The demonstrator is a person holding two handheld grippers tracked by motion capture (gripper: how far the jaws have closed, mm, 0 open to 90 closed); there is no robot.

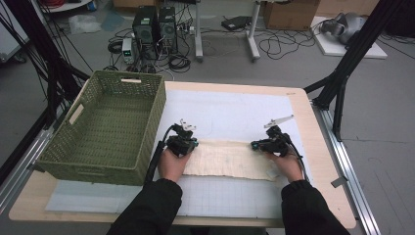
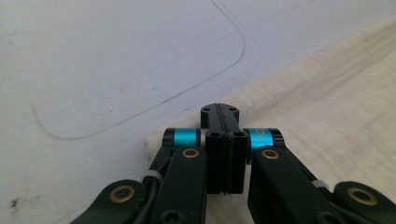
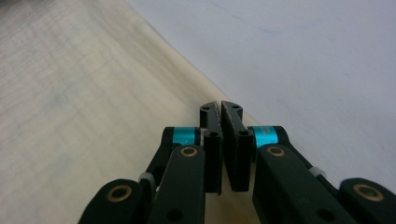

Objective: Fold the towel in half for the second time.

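My sleeves came in over the near table edge, and each of my hands carried a tool down at the cream cloth. It lay flat as a long folded strip on the white mat, just right of the green woven basket. My left gripper was clenched on the strip's far left corner, jaws pressed together. My right gripper was pinched shut at its far right edge, cloth fabric running under the tips.
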